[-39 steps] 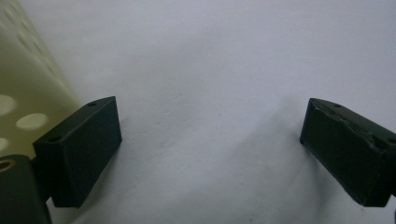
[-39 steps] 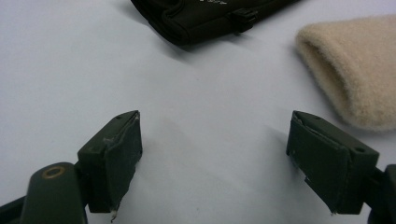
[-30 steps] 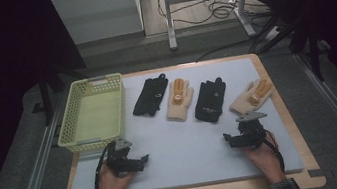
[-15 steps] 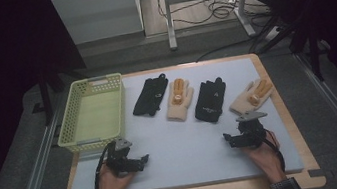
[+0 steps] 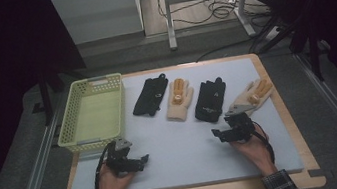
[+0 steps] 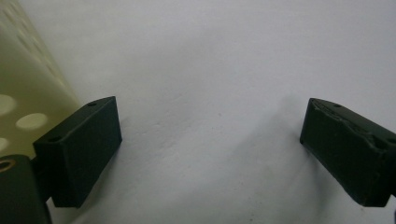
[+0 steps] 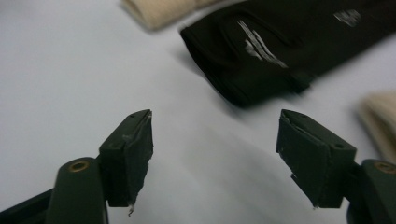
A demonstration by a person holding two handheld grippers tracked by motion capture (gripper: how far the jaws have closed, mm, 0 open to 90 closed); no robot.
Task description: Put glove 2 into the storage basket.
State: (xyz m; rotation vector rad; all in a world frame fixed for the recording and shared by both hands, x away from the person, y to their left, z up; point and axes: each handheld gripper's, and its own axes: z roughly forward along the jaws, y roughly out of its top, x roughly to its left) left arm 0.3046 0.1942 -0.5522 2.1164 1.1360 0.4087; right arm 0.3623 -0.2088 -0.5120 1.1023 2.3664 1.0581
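Note:
Four gloves lie in a row on the white mat: a black glove, a beige glove with orange fingertips, a second black glove and a second beige glove. My right gripper is just short of the second black glove's cuff. It is open, its jaws have just been closing a little, and nothing is between them. My left gripper rests on the mat near the basket, open and empty.
A pale green perforated basket stands at the table's left, its wall right beside my left gripper's jaw. The wooden table edge frames the mat. Beyond the table are a dark floor, cables and a metal stand.
My right gripper has moved forward and a little left, toward the second black glove, and its jaws stand slightly narrower. The left gripper has stayed put.

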